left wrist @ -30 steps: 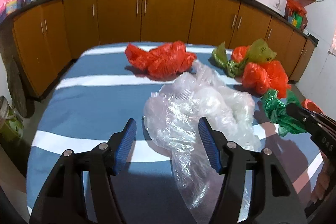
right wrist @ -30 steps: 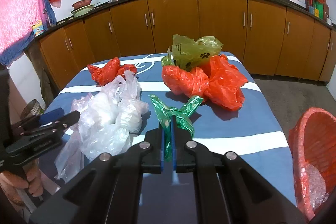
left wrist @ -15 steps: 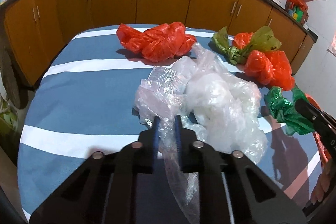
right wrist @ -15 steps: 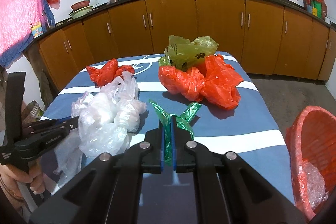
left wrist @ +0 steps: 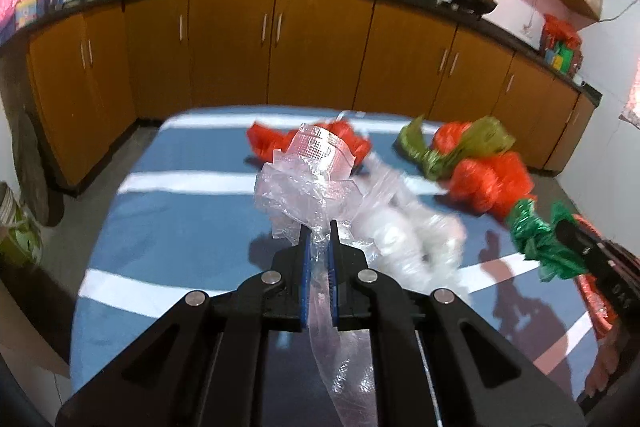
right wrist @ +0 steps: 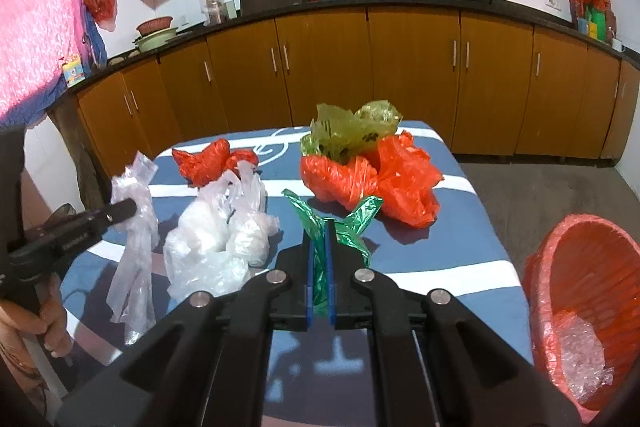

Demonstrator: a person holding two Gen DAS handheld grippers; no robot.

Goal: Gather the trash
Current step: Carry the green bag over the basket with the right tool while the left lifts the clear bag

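The left hand-held gripper (left wrist: 319, 227), wide open a second ago, has just been closing and now pinches the clear plastic wrap (left wrist: 308, 175), lifted off the table (left wrist: 168, 187) away from the white bags (left wrist: 404, 227).

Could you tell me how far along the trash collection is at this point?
Started: the red basket holds only one clear crumpled piece. In hand: the left gripper pinches a clear wrapper, the right gripper a green bag. Left on the table: white bags, red bags, an olive bag.
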